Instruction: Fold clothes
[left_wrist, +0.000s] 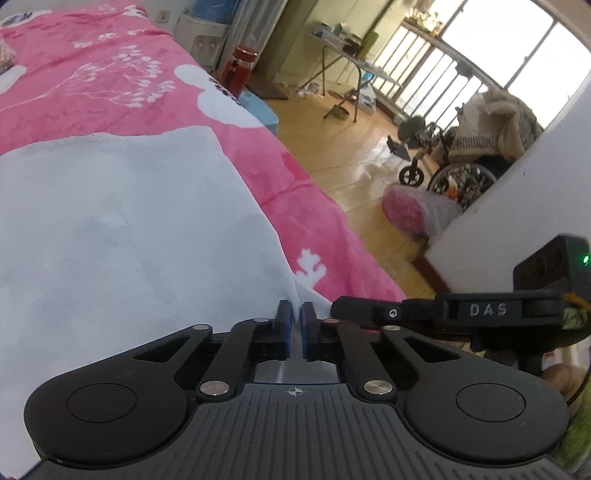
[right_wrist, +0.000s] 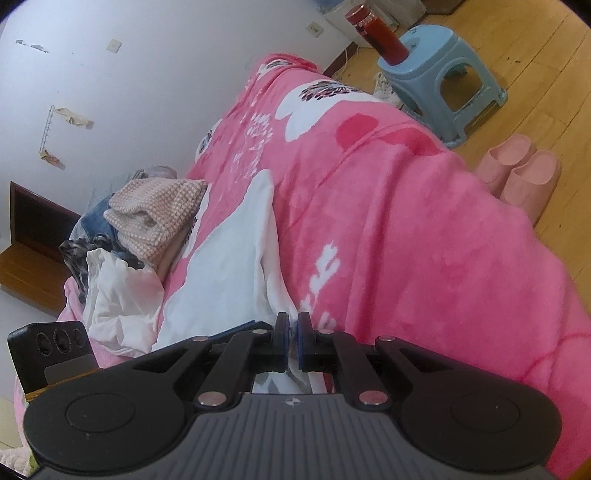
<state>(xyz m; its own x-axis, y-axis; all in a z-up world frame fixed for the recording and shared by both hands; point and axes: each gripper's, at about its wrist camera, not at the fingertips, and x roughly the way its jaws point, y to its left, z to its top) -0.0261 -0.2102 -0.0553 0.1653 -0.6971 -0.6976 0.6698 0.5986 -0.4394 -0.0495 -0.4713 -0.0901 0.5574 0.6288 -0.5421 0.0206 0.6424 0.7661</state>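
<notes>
A white garment lies spread flat on a pink flowered blanket that covers the bed. My left gripper is shut on the garment's near corner, and white cloth shows pinched between the blue pads. In the right wrist view the same white garment stretches away over the blanket. My right gripper is shut on its near edge, close beside the left one. The right gripper's black body sits just right of the left fingers.
A pile of folded and crumpled clothes lies at the bed's far side by the wall. Beside the bed stand a blue stool with a red bottle, and pink slippers. A wheelchair stands across the wooden floor.
</notes>
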